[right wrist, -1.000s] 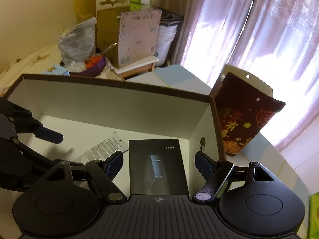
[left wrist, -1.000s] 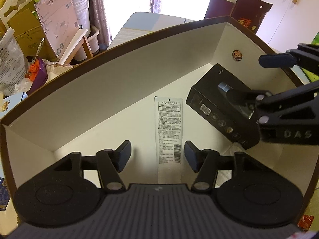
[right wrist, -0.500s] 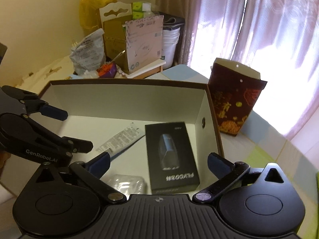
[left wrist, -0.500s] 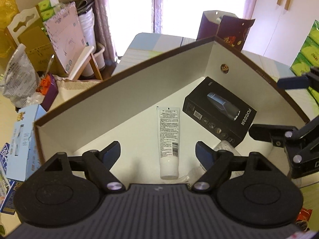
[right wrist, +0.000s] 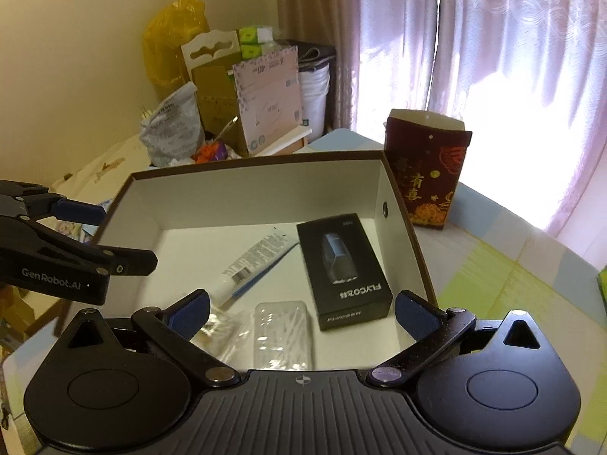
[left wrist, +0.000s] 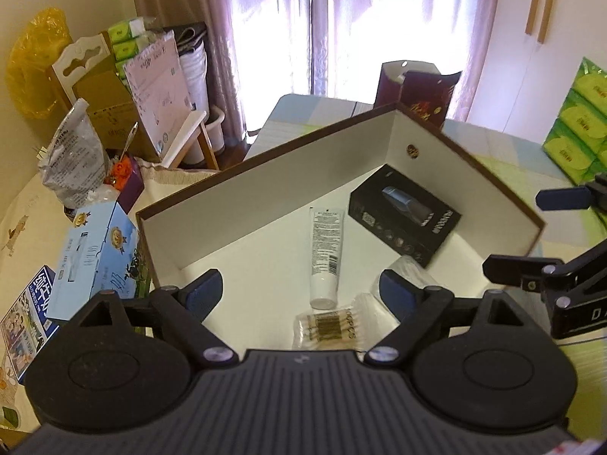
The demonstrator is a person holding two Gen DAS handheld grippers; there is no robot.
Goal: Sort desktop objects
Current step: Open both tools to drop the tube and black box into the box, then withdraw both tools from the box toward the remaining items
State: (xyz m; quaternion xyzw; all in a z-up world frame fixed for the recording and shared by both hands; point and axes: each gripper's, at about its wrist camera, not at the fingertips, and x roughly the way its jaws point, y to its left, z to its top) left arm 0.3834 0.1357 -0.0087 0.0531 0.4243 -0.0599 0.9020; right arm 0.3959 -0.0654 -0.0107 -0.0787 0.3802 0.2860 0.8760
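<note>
Two claws empty, box (right wrist: 265, 189) holding four items

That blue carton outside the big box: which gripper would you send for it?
Probably the left gripper. The blue carton lies on its side of the big box; the right gripper sits across the box. Both are open and empty.

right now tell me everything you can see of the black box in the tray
The black box is a flat rectangular retail carton, matte cardboard by the look, printed with a grey shaver picture and FLYCO lettering on its lid. It lies flat, closed, on the floor of the white storage box, in the corner near the wall stud. No fingers touch it; the white tube lies alongside.
</note>
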